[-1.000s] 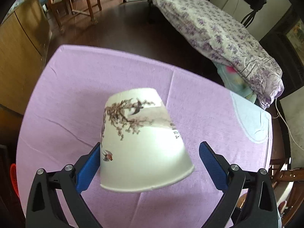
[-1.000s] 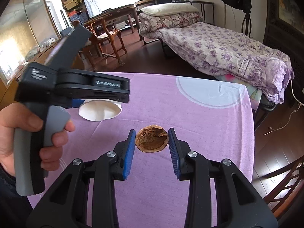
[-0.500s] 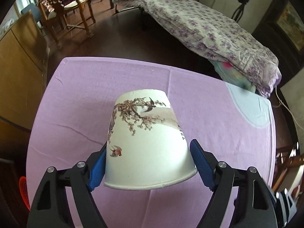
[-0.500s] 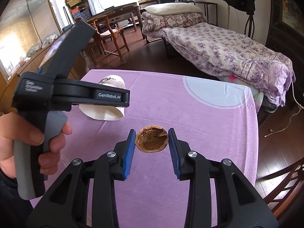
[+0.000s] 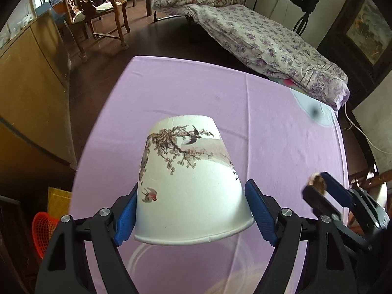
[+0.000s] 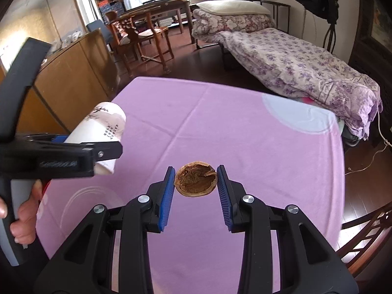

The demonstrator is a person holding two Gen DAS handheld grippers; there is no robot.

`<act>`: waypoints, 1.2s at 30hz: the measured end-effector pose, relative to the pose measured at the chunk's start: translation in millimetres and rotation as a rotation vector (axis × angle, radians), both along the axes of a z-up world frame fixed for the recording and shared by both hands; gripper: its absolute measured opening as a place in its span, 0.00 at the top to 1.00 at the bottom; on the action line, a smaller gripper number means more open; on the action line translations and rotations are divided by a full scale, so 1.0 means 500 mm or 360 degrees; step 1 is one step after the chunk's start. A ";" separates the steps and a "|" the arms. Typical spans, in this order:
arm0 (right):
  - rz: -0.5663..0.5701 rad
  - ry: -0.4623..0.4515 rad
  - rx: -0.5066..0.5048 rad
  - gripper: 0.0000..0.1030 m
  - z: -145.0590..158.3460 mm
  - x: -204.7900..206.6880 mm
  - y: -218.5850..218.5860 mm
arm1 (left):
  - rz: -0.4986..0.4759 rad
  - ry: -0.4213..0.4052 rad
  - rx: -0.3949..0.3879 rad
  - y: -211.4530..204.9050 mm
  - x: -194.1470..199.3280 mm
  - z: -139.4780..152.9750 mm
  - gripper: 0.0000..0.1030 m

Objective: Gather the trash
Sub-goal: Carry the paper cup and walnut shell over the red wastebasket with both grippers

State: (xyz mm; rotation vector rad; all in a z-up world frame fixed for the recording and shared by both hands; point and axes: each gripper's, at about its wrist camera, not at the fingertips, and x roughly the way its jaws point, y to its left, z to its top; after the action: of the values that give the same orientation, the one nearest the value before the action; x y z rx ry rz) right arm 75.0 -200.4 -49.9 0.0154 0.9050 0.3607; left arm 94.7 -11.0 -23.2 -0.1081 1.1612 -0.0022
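Cup (image 5: 191, 186), paper, upside down, clamped wide in my left gripper (image 5: 191, 210) over the purple tablecloth (image 5: 269, 122). My right gripper (image 6: 196, 191), jaws narrow, pinches a walnut shell half (image 6: 196, 181) above the cloth.

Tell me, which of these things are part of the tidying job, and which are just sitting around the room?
Part of the job: paper cup in the left gripper; walnut shell in the right gripper.

Just there: purple tablecloth, bed, wooden chair, orange basket.

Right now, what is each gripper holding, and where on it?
Left gripper: the paper cup, upside down, clamped across its wide part near the rim. Right gripper: the walnut shell half, by its edges.
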 end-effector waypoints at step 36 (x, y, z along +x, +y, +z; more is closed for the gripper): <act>0.0534 0.0084 -0.0055 0.65 0.030 -0.263 0.400 | 0.0329 -0.0239 -0.0016 0.377 -0.320 0.091 0.22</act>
State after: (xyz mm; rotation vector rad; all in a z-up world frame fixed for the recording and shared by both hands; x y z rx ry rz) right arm -56.3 -0.5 -34.9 -0.1608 0.9670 0.6590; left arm -65.5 177.6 22.2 -0.2328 0.9957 0.1644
